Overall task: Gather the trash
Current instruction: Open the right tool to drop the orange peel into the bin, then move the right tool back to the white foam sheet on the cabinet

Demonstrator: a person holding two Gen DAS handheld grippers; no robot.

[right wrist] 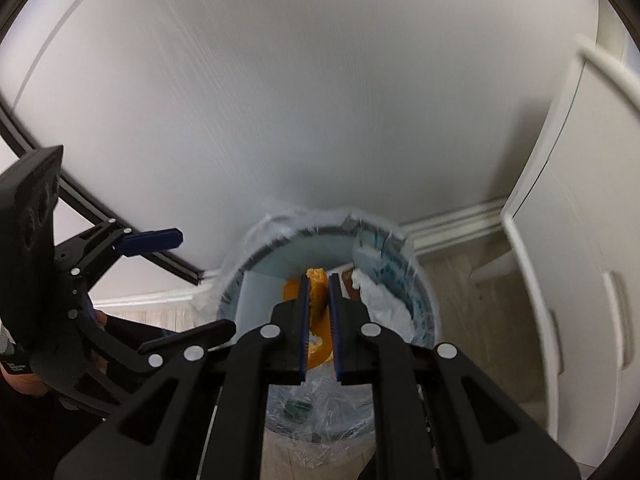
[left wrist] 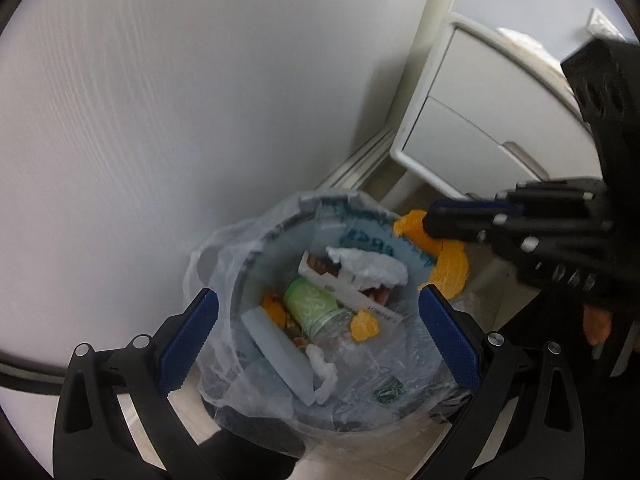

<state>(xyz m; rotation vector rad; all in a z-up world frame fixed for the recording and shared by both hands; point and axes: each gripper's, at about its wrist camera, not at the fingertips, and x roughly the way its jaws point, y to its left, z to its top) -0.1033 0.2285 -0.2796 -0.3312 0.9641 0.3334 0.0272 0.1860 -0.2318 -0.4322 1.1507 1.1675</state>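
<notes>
**Orange peel held at the bin's rim, ready to drop**

On the left, the left gripper [left wrist: 316, 336] hangs over the lined trash bin [left wrist: 256, 240] with its blue-padded fingers [left wrist: 188, 340] wide apart and nothing between them. Below it the bin already holds a green can [left wrist: 316, 304], crumpled white tissue [left wrist: 368, 268], a flat grey lid-like piece [left wrist: 276, 348] and scraps of orange peel [left wrist: 364, 326] — the clear liner bag [left wrist: 224, 360] spills over the near-left edge.

Further right, the right gripper [right wrist: 319, 312] has its fingers clamped on a piece of orange peel [right wrist: 318, 300]. From the left wrist view the peel sits at the far-right rim of the bin; from the right wrist view it lies over the opening. A white cabinet [left wrist: 472, 120] stands to the far right.

The step in hand looks like the drop-off. The next move likely calls for carrying the peel a little further inward, clear of the rim and liner, then parting the right fingers — released too close to the edge, it could slide down outside the bag.
</notes>
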